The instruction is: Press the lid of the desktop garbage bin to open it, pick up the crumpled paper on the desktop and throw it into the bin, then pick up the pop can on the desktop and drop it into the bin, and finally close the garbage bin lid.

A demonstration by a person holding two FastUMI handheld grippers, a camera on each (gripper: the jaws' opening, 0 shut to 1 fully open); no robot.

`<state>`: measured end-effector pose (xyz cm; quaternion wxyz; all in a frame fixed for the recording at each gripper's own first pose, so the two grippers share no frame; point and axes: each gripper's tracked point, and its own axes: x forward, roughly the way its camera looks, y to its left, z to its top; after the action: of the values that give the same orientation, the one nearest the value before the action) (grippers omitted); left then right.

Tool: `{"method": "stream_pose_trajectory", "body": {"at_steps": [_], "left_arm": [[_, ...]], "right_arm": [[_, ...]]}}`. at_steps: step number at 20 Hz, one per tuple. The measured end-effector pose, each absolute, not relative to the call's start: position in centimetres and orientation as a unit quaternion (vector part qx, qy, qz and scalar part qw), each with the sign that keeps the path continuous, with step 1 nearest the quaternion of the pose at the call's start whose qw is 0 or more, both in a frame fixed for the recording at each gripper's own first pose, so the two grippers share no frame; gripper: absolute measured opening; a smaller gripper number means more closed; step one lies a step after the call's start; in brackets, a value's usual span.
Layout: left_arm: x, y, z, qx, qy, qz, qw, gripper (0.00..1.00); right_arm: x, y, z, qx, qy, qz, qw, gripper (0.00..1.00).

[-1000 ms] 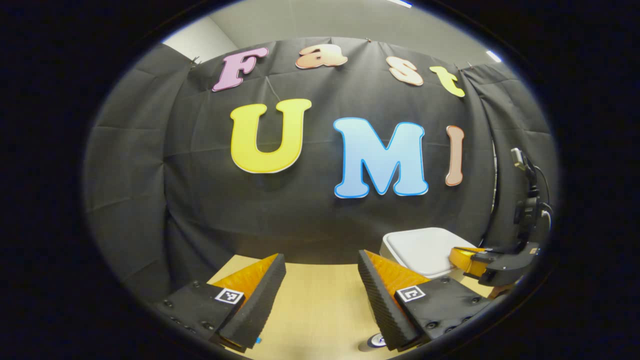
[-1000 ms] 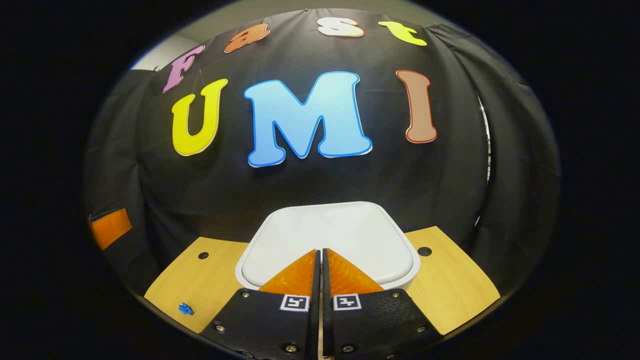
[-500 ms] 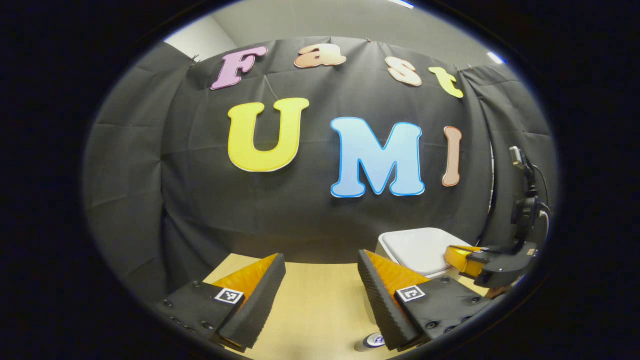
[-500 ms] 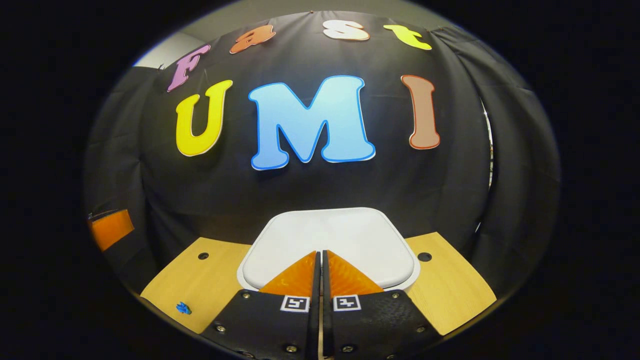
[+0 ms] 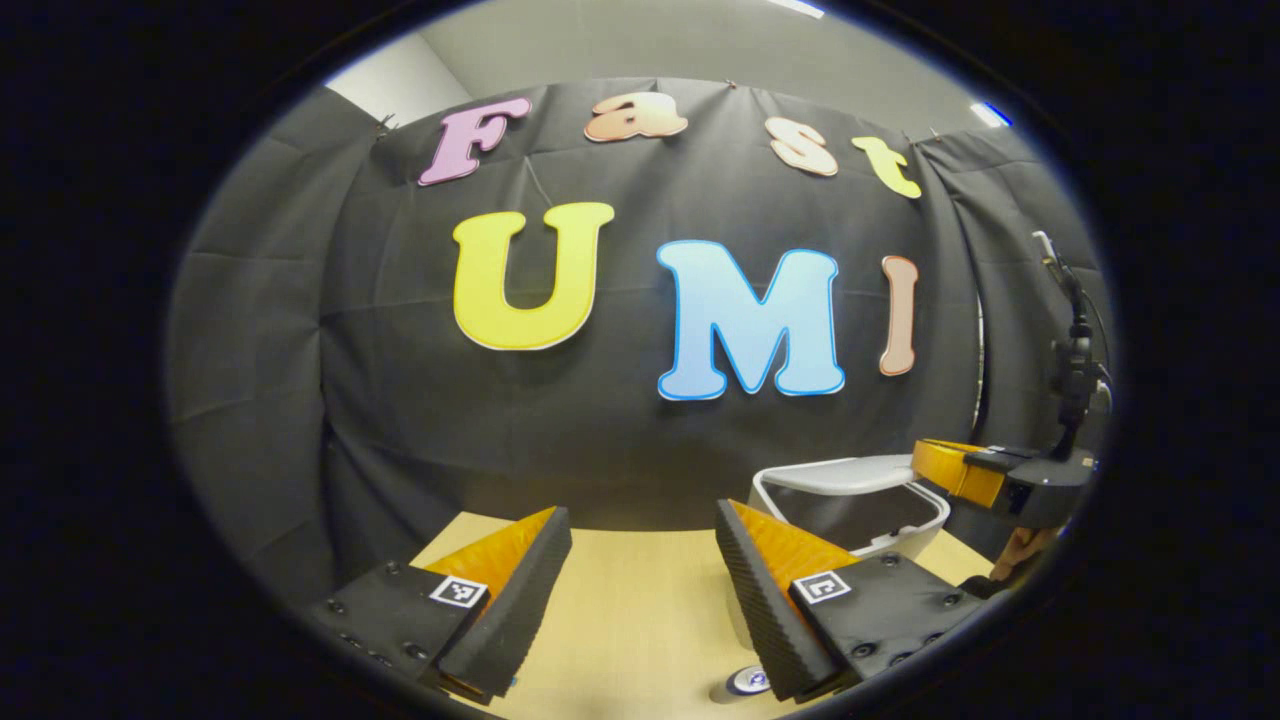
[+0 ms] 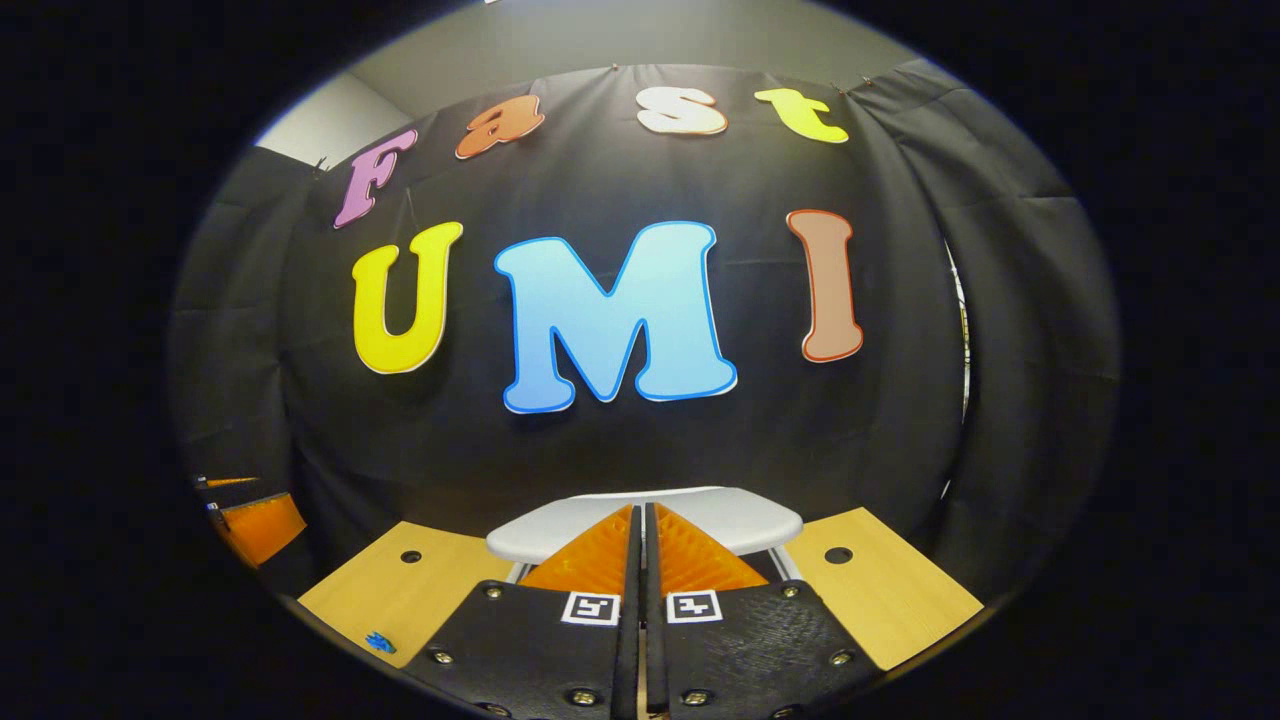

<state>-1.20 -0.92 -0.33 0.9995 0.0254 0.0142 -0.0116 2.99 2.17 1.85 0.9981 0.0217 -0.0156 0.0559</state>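
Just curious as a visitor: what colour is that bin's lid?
White, or very pale grey. The lid shows best in the left gripper view, raised above the bin.

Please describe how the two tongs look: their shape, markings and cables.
The left tongs have two wedge-shaped fingers with ribbed inner faces, each on a dark plate with screws and a small square black-and-white marker. The right tongs have the same plates, screws and markers. Seen from the left gripper view, the right tongs carry a dark upright mount with thin cables.

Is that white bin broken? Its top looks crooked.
Not broken, as far as I can see. The bin's lid is tilted up off the bin, showing the dark inside, which looks like the lid sprung open. The right gripper, shut, points at it. Nothing spilled on the table.
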Motion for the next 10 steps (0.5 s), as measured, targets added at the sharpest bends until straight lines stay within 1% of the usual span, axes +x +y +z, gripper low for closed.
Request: {"method": "stream_pose_trajectory", "body": {"at_steps": [4, 10], "left_arm": [[-1.4, -0.5, -0.6, 0.024, 0.014, -0.005, 1.000, 0.95], [-1.8, 1.9, -1.5, 0.024, 0.021, 0.013, 0.999, 0.96]], "right_arm": [[2.3, 2.3, 3.0, 0.018, -0.034, 0.058, 0.998, 0.03], [1.5, 2.4, 3.4, 0.019, -0.037, 0.060, 0.997, 0.02]]}}
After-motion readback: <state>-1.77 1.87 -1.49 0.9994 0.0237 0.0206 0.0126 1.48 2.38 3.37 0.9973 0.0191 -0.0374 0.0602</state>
